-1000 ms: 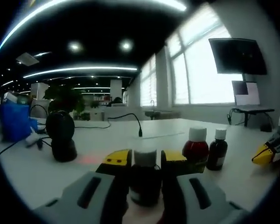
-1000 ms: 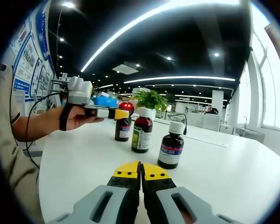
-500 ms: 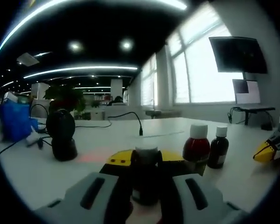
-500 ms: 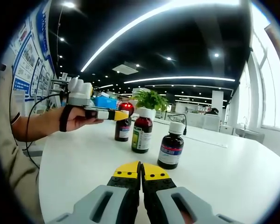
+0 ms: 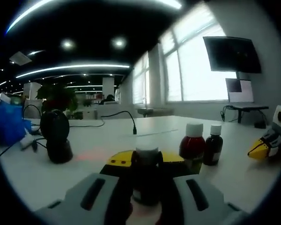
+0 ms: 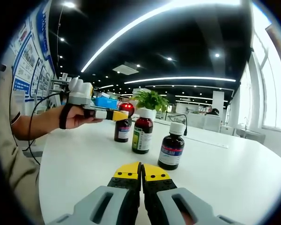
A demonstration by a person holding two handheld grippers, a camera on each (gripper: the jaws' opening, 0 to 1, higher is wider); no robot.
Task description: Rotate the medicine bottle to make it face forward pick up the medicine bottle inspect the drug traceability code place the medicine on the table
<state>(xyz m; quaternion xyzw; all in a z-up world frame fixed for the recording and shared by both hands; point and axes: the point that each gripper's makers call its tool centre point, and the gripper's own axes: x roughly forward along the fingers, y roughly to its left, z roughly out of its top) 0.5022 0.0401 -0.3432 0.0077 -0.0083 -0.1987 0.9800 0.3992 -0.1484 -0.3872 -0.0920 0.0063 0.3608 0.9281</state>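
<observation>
A dark medicine bottle with a white cap stands between the yellow-tipped jaws of my left gripper, which is shut on it. In the right gripper view a hand holds that left gripper at the far left of the white table. It clamps the dark bottle, whose base looks level with the tabletop. My right gripper rests low over the table's near side, shut with nothing in it. It also appears as the right gripper at the right edge of the left gripper view.
Two more bottles stand on the table: a red-brown one with a green label and a small dark one with a blue and red label. A black scanner, a blue bag, a cable and a potted plant lie beyond.
My left gripper's jaws have shut on the dark bottle, which stood loose between them a second ago. The left view has since swung slightly. The right gripper has not moved.
</observation>
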